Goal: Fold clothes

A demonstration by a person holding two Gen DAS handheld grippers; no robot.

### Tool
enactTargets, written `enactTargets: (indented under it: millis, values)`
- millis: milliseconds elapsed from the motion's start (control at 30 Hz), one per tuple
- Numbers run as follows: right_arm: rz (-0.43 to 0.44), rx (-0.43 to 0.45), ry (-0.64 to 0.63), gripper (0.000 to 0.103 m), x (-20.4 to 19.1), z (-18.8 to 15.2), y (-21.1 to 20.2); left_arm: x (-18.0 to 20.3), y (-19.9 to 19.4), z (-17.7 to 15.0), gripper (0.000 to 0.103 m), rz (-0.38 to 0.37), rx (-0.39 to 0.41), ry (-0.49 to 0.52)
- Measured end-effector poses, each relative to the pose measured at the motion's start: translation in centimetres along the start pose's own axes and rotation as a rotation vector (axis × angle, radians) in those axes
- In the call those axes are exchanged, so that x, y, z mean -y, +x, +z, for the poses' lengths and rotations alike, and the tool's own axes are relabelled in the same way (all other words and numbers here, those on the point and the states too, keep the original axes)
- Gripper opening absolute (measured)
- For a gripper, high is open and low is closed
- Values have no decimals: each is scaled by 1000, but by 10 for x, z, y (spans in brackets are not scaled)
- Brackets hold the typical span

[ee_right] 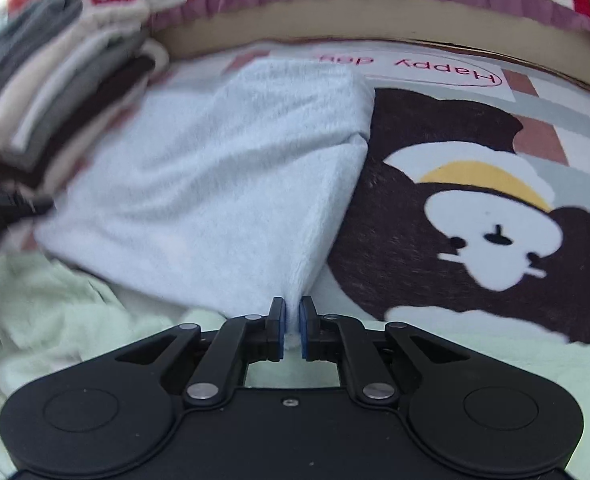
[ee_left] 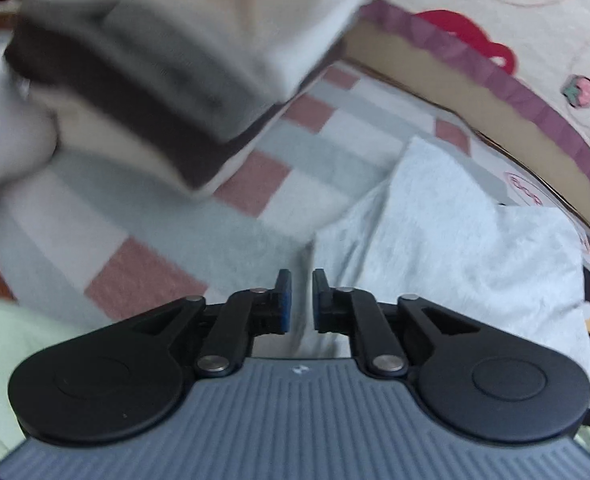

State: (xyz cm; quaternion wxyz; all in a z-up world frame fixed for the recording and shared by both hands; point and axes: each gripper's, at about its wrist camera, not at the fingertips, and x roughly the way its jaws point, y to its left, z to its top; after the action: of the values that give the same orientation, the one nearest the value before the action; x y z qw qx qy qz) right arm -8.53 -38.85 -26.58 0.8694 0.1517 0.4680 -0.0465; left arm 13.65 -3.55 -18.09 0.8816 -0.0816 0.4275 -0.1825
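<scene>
The pale blue fleece garment [ee_right: 215,168] is lying on the patterned blanket [ee_right: 555,136] of a bed, spreading away from the right tongs [ee_right: 292,328] up and to the left, so that its long axis is running from the near corner between the blue pads toward the far left, where a stack of folded clothes [ee_right: 55,92] is sitting against the bed's edge. The right tongs are standing nearly shut, pinching that near corner of the garment, with the cloth bunching into a narrow tuck between the pads. In the left wrist view the same garment [ee_left: 455,232] is lying ahead and mostly to the right of the left tongs [ee_left: 302,300], whose jaws are narrow too; pale cloth is showing in the slit between them, but blur is making it hard to tell whether they are really gripping it, so that hold cannot be settled. The stack [ee_left: 147,80] is looming ahead and left of the left tongs, well above the blanket. A light green cloth [ee_right: 55,300] is lying rumpled at the near side, just under both tools. The garment's right edge is already showing a doubled layer, so it is sitting partly folded; a further fold would probably carry the held near corner away toward the far edge.
</scene>
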Motion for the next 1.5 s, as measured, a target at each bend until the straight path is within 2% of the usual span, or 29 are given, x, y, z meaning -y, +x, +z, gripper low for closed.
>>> enactTargets:
  millis: [67,133,167,200,233,400,500,567,700,767,833,867,900,967,1100,1200,1400,1500]
  values:
    - [9,11,27,14,3,7,-4,5,-2,2,18,12,7,23]
    - [26,47,65,15,8,17,-9,16,3,8,26,-39,13,71]
    - [38,69,74,18,10,26,-9,22,10,13,33,-61,17,102]
    - [48,91,81,27,13,36,-8,28,18,18,42,-80,20,135]
    - [43,104,77,34,14,48,-3,34,27,23,44,-100,23,168]
    - [32,119,22,35,21,105,38,43,84,67,46,-126,-49,252]
    - [13,102,20,35,26,124,61,46,107,77,49,-148,-86,250]
    - [21,101,11,35,28,127,65,47,122,82,50,-163,-110,244]
    - [40,114,16,36,33,121,67,50,152,93,59,-193,-158,233]
    - [45,124,31,36,35,117,67,52,159,97,59,-203,-145,244]
    - [48,135,43,36,36,114,65,60,154,95,56,-193,-127,299]
    - [49,135,43,37,36,114,64,63,151,94,41,-187,-116,329]
    - [50,135,42,37,36,113,64,67,148,93,21,-181,-106,360]
    - [50,136,40,37,37,114,64,75,142,90,16,-168,-84,422]
    - [47,138,47,39,39,117,66,89,129,84,14,-131,-35,529]
    - [35,139,73,55,45,120,70,94,119,79,13,-69,22,558]
    - [22,126,125,57,56,127,86,85,106,73,10,-114,83,541]
    - [33,154,169,59,57,132,90,80,99,70,10,-141,112,530]
